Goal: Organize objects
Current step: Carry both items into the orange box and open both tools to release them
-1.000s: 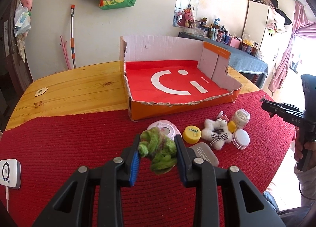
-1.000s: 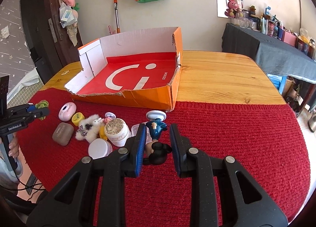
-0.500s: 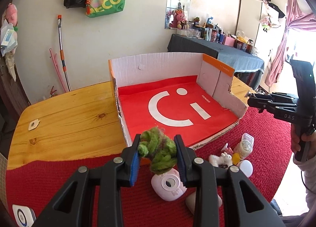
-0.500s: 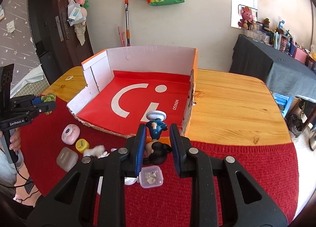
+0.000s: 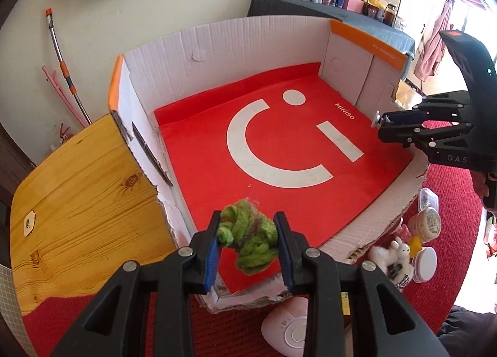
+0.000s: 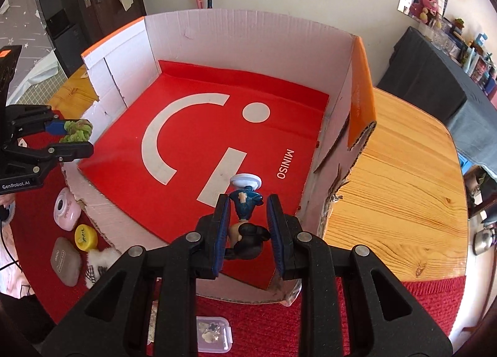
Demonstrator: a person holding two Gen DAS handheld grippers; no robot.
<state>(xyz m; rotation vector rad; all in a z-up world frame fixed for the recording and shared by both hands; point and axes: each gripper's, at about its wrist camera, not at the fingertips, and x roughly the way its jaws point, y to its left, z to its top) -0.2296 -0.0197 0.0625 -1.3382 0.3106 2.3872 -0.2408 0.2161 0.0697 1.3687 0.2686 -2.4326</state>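
Green yarn tuft (image 5: 248,237) clamped in left fingers (image 5: 213,259), one figurine (image 6: 246,226) in right (image 6: 223,232) — above one box (image 5: 217,46).

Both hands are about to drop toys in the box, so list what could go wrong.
The green fuzzy toy hangs near the box's torn front edge; released now, it might catch there. The figurine may tip over on landing. The left gripper and right gripper could bump over the box.
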